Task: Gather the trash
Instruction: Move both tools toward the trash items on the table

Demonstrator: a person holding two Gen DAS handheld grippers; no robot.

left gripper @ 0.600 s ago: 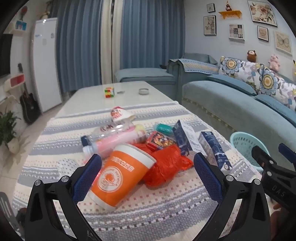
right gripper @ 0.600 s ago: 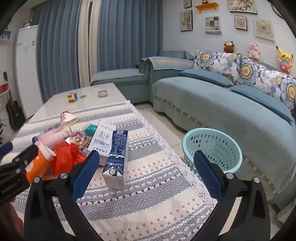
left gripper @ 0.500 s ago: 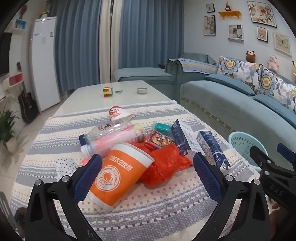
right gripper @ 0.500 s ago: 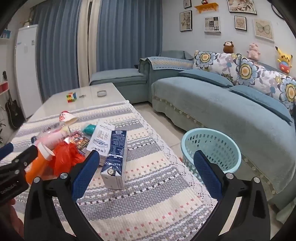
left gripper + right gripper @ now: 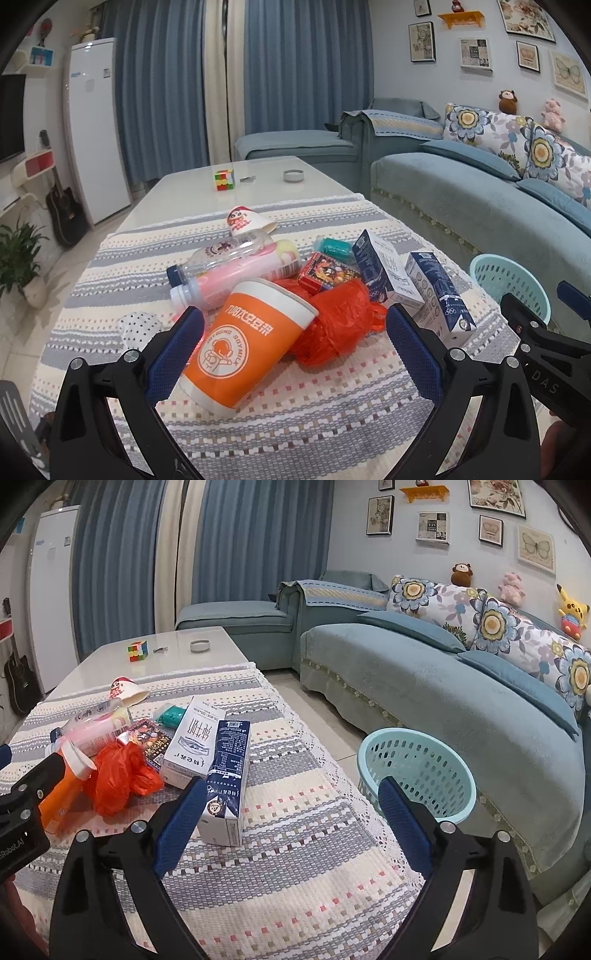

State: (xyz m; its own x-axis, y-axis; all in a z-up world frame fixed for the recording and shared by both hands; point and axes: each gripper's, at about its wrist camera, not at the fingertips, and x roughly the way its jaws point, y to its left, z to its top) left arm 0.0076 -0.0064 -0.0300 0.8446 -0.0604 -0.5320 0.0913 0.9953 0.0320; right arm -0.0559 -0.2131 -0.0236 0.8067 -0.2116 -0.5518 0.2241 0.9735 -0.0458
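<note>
Left hand-held gripper (image 5: 295,347): yours is spread wide and holds nothing; its blue pads flank the orange cup (image 5: 247,343), which lies tipped on its side.
Right hand-held gripper (image 5: 291,819): also released and empty, with the left pad just beside the dark blue carton (image 5: 227,779).
Trash pile: the cup leans against a red plastic bag (image 5: 340,325); behind them lie a pink bottle (image 5: 229,273), a clear bottle (image 5: 225,254), a small paper cup (image 5: 245,223), a red snack packet (image 5: 327,273) and a teal wrapper (image 5: 334,249).
Cartons: a white carton (image 5: 194,742) lies touching the dark blue one.
Basket: the light blue basket (image 5: 417,771) stands on the floor between the worktop and the sofa (image 5: 461,686).
Worktop: a striped woven cloth (image 5: 295,867) covers the near part; on the bare far end sit a puzzle cube (image 5: 224,180) and a small round dish (image 5: 294,175).
Room: blue curtains (image 5: 295,74), a white fridge (image 5: 92,122) and a guitar (image 5: 64,210) at your left.
</note>
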